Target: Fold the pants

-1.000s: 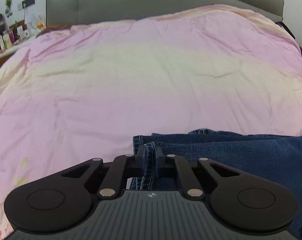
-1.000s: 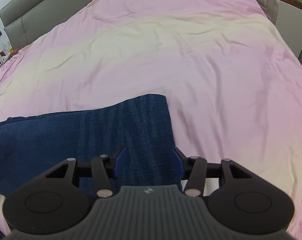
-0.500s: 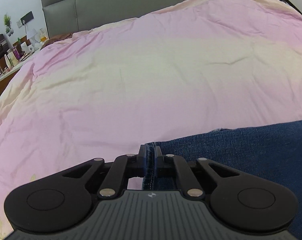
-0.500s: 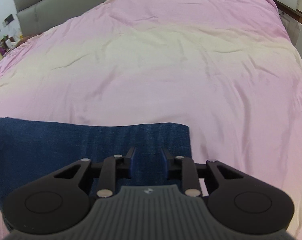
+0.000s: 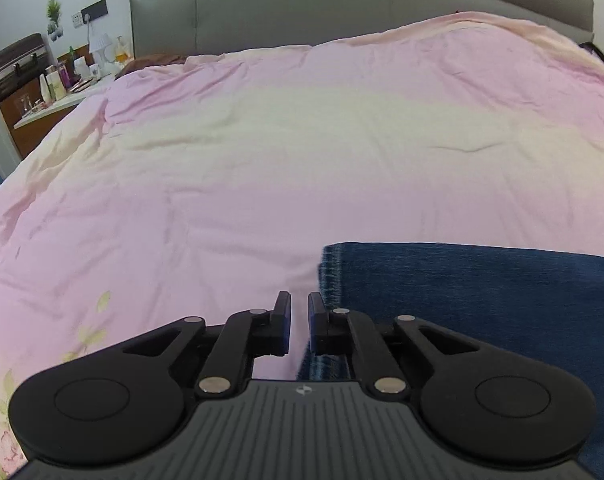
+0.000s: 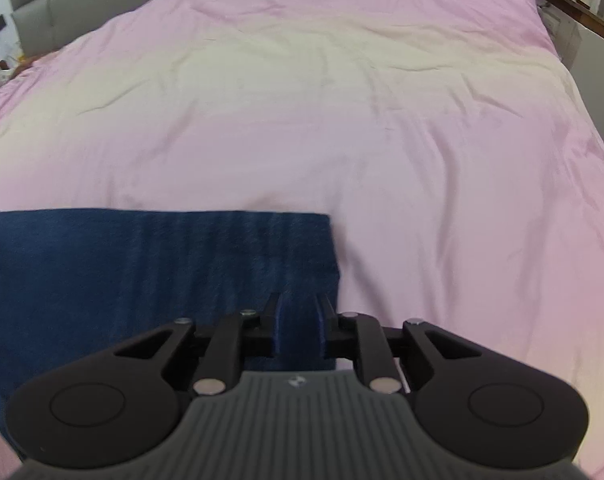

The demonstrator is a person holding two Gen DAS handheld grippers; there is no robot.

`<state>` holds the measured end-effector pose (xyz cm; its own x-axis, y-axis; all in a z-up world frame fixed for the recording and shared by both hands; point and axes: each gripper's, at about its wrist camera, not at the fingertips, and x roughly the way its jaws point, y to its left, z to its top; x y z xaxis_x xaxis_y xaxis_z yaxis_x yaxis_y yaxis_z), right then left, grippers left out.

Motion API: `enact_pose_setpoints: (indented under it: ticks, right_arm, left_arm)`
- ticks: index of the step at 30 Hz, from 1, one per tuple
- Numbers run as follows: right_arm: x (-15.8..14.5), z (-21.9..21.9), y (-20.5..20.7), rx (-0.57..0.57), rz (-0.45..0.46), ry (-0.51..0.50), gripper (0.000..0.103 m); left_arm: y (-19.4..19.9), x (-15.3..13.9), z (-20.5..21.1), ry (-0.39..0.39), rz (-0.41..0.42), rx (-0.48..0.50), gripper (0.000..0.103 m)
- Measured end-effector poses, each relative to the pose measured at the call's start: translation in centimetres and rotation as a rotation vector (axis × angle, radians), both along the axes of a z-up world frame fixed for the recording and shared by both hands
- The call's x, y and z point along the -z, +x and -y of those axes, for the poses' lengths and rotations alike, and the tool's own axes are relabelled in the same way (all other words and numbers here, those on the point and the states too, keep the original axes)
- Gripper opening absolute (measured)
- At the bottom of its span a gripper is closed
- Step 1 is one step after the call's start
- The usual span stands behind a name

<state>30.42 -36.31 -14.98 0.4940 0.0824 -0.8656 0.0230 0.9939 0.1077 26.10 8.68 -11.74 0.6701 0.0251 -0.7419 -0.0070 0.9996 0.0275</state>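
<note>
Near the foot edge of the bed [image 5: 261,168], pants [image 5: 482,300] lie flat as a folded denim rectangle on the pink cover, far from the headboard [image 5: 342,8]. Looks like a fold has just been laid down and released; judging by the neat edges, task is mid-to-late, maybe one more fold left. Left gripper [image 5: 299,322] sits low at the pants' left edge, fingers [image 5: 282,316] parted by a narrow gap with only bedcover between them, right-hand pad just touching or beside the denim edge, can't tell which. Right gripper [image 6: 297,320] hovers over the pants' [image 6: 141,272] right end, close to that corner, fingers [image 6: 270,320] spread wider, nothing pinched, denim seen through the gap. Both tools point forward toward the headboard, roughly level, low over the bed. Next move likely: regrip one short end at both corners, carry it across to the other end, keep edges aligned. Thick denim may spring back.
</note>
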Motion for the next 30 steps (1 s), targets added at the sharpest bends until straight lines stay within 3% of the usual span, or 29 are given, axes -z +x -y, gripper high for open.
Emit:
enact_pose_setpoints:
  ticks: [2,6,11,15,19,22,25,30]
  right_arm:
    - [-1.0,-0.4,-2.3,-0.021,0.015,0.018,0.015]
    - [-1.5,-2.5,-6.4,-0.075,0.053,-0.018,0.02]
    - [1.3,-3.4,-9.2,-0.1,0.029,-0.096,0.02]
    - [4.9,-4.0,-10.2,-0.126,-0.058,-0.124,0.019]
    - [5.9,-2.5,-9.7,-0.066,-0.082,-0.044,0.017]
    - [6.0,-2.5,-9.8,-0.066,-0.081,-0.044,0.017]
    - [5.7,-3.3,-10.1,-0.091,-0.07,-0.093,0.017]
    - [4.4,-4.0,-10.6,-0.104,-0.08,-0.128,0.02]
  left_arm:
    - [-1.7,-0.8,1.1,0.008,-0.006,0.039,0.008]
    - [-4.1,0.1,3.8,0.104,-0.025,0.116,0.01]
    - [-4.9,3.2,4.0,0.152,-0.075,0.099,0.01]
    - [-4.1,4.8,3.8,0.155,-0.111,0.081,0.01]
    - [-3.1,6.1,3.2,0.155,-0.139,0.047,0.012]
    - [-3.3,5.8,4.4,0.256,-0.118,0.037,0.017]
    - [-4.1,5.0,5.0,0.454,-0.053,-0.08,0.02]
    - [-6.5,0.4,5.2,0.32,0.067,-0.059,0.02]
